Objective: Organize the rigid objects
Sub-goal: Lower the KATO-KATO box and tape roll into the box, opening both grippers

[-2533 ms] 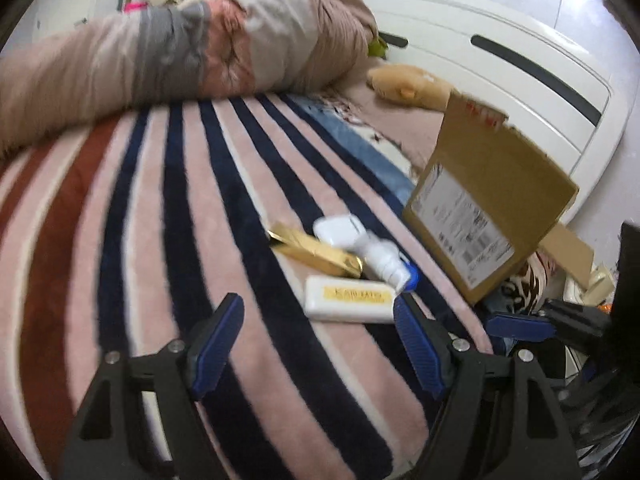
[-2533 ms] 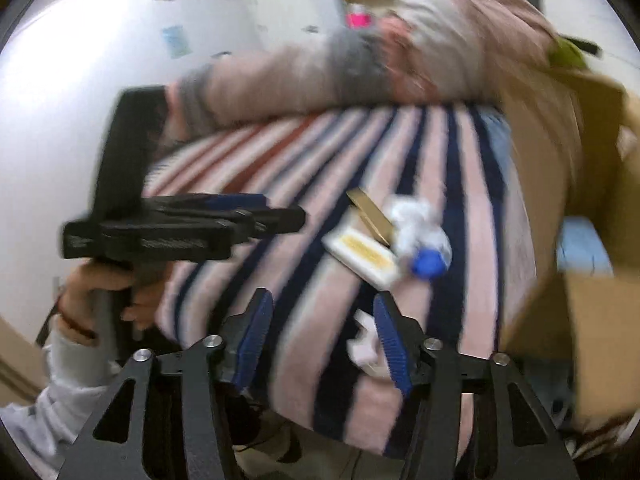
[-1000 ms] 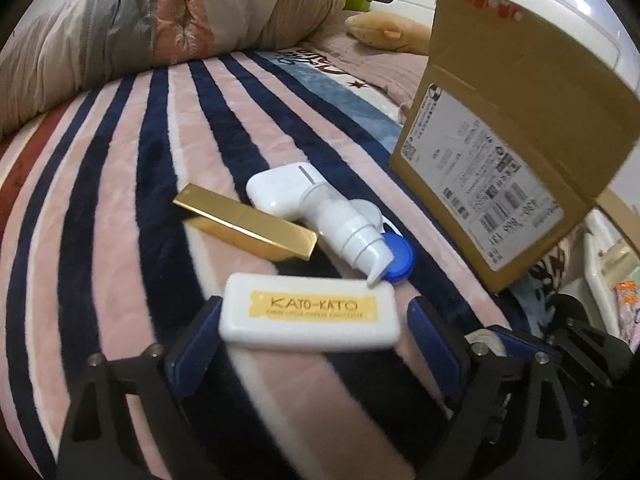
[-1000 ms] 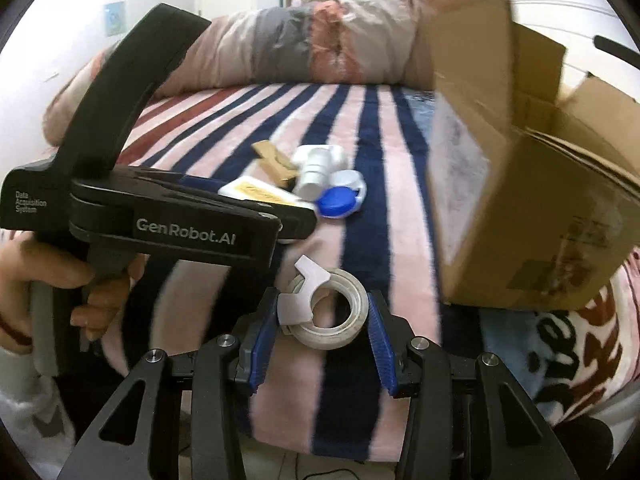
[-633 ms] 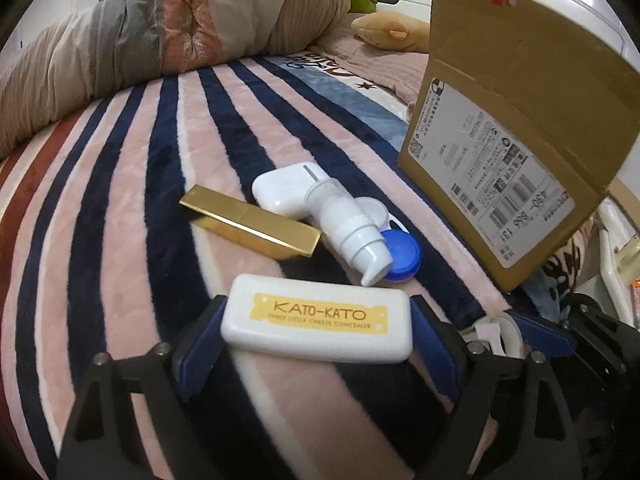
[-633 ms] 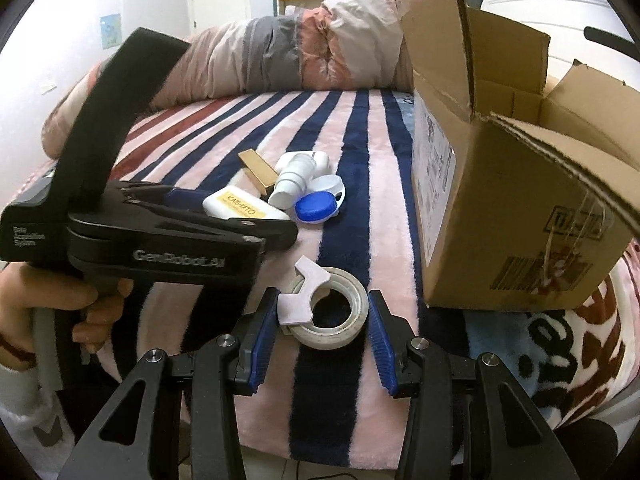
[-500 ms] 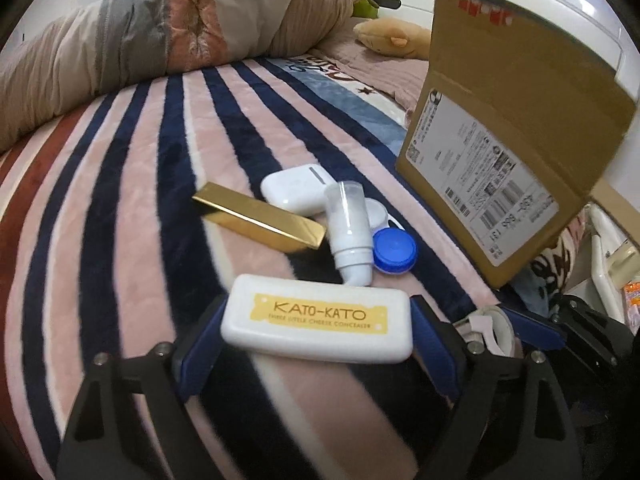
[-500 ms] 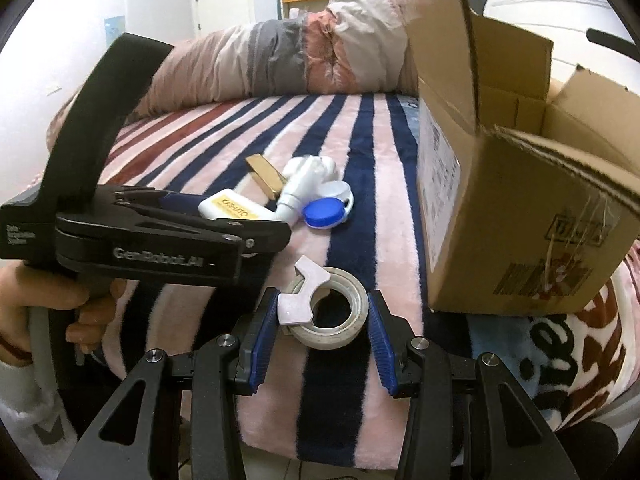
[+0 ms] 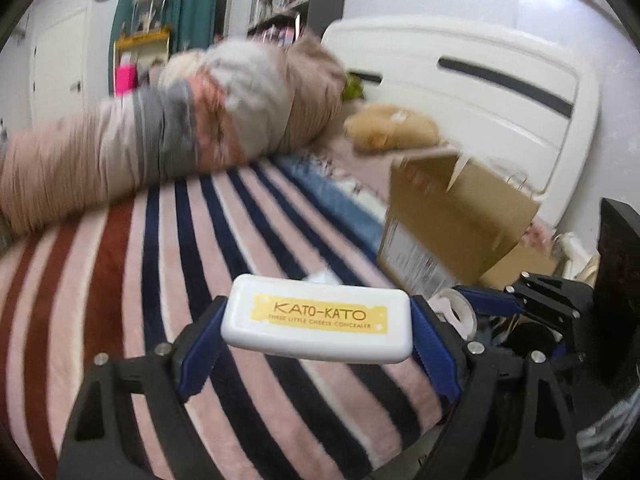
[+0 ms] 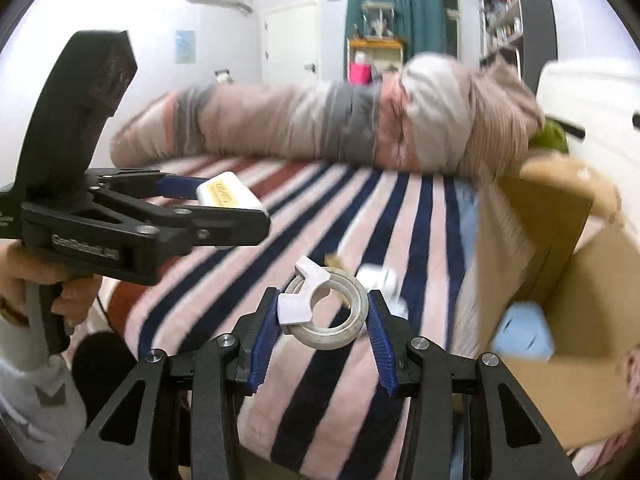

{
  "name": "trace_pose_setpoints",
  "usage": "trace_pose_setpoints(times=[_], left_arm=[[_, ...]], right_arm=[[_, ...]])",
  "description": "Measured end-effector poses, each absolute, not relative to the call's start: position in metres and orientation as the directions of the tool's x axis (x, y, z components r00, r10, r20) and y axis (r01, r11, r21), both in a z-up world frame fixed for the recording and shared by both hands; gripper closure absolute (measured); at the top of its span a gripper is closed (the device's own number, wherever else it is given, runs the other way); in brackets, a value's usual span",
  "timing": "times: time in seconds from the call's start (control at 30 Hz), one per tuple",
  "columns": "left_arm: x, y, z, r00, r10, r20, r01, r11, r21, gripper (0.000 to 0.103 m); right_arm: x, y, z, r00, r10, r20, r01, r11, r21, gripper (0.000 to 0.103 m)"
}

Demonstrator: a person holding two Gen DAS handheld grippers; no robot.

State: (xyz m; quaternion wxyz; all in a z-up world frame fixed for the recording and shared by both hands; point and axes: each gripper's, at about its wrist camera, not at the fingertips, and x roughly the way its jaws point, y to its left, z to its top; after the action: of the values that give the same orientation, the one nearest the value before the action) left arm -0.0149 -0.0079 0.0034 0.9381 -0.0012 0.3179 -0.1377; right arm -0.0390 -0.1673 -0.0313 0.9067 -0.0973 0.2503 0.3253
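The striped blanket (image 9: 168, 280) is spreading under everything you are working over, its pink, navy and red bands smeared by motion blur. The rolled duvet (image 10: 340, 128) along the far side is blurring as well. To your right the cardboard box (image 9: 452, 224) is standing with its flaps up; its label is too smeared to read, and its lower part is running out of the right wrist view. On the blanket past your right tool, a small white object (image 10: 378, 276) and a gold one beside it are too blurred to identify.

Your left gripper (image 9: 316, 340) is clamping the white KATO-KATO case (image 9: 318, 318) by its two short ends, blue pads pressing both sides, carrying it clear above the blanket with the yellow label facing up. Your right gripper (image 10: 324, 320) is squeezing the white tape dispenser ring (image 10: 326, 310) at a narrower span, pads touching its rim on each side; its white cutter tab is pointing up and left, and the ring is hanging above the stripes, near the box.
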Motion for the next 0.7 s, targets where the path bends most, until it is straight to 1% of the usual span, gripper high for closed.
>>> trace_pose_setpoints(times=[0.1,0.17,0.27,0.33,0.4,0.47,0.53,0.57,0.7], left_arm=[[-0.015,-0.024,0.036,0.775,-0.298,-0.557,0.305,0.949,-0.083,0.017],[-0.010,-0.044,0.051,0.763,-0.354,-0.541,0.360,0.927,-0.099,0.017],[0.004,-0.083,0.065,0.743,-0.394,-0.540,0.424,0.902,-0.074,0.017],[0.018,-0.110,0.068,0.723,-0.411,-0.554,0.457,0.887,-0.062,0.017],[0.037,-0.138,0.067,0.682,-0.442,-0.582,0.493,0.867,-0.081,0.017],[0.055,-0.168,0.065,0.670,-0.419,-0.613,0.502,0.864,-0.042,0.017],[0.072,-0.194,0.062,0.677,-0.358,-0.642,0.497,0.867,0.041,0.017],[0.079,-0.203,0.060,0.672,-0.346,-0.655,0.502,0.863,0.059,0.017],[0.111,-0.226,0.045,0.629,-0.301,-0.717,0.503,0.860,0.081,0.017]], right_arm=[[-0.043,-0.191,-0.002,0.701,0.542,-0.463,-0.629,0.777,-0.043,0.064],[-0.043,-0.215,0.012,0.746,0.497,-0.443,-0.585,0.807,-0.079,0.064],[-0.034,-0.251,0.017,0.789,0.423,-0.445,-0.508,0.857,-0.086,0.064],[-0.021,-0.277,0.011,0.814,0.352,-0.462,-0.444,0.890,-0.104,0.064],[-0.008,-0.294,0.004,0.809,0.315,-0.496,-0.422,0.899,-0.117,0.064],[0.006,-0.307,-0.007,0.799,0.281,-0.532,-0.407,0.904,-0.133,0.064],[0.019,-0.316,-0.016,0.783,0.264,-0.564,-0.407,0.902,-0.143,0.064],[0.026,-0.318,-0.020,0.774,0.262,-0.576,-0.412,0.899,-0.145,0.064],[0.033,-0.325,-0.032,0.753,0.291,-0.590,-0.457,0.876,-0.151,0.064]])
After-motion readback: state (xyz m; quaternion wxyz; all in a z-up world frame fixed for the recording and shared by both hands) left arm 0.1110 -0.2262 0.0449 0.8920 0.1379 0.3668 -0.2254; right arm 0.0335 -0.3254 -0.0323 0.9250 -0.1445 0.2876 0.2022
